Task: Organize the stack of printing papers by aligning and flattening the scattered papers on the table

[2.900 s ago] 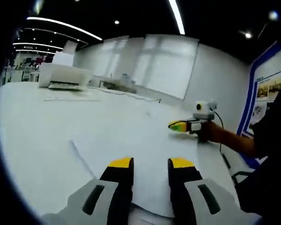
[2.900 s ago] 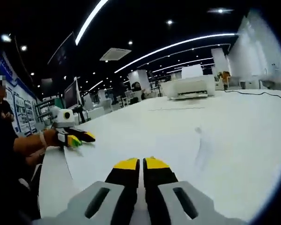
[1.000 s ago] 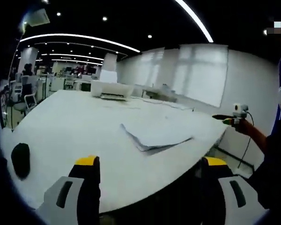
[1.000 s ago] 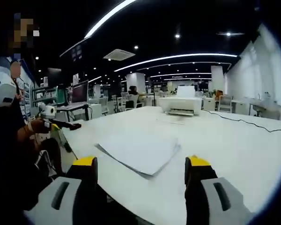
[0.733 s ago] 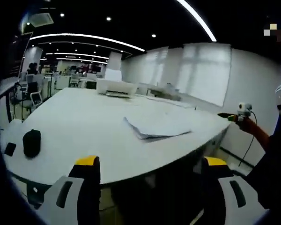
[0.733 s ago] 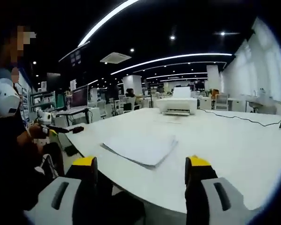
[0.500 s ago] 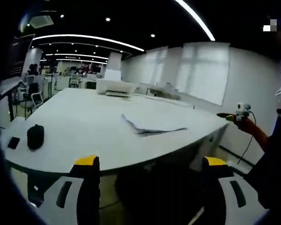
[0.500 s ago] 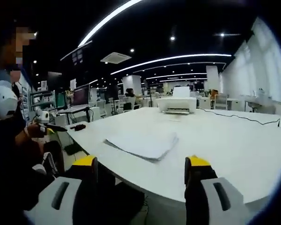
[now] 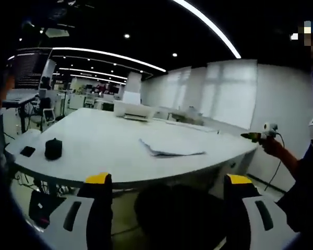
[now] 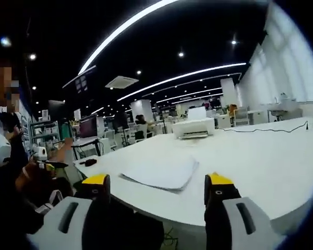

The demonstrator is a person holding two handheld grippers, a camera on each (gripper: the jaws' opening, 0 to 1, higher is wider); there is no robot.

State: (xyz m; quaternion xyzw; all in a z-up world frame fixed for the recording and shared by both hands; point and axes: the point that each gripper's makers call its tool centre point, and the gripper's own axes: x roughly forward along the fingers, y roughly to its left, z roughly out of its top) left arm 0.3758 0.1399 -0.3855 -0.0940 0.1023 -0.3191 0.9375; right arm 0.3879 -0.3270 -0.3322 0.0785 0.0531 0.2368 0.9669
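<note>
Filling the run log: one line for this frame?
left gripper: open, off table | right gripper: open, off table | paper stack: flat on white table, untouched | printer: far side

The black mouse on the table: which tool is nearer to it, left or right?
Left, as far as I can judge. The black mouse lies near the left tool. From the right tool it sits at the table's far corner.
</note>
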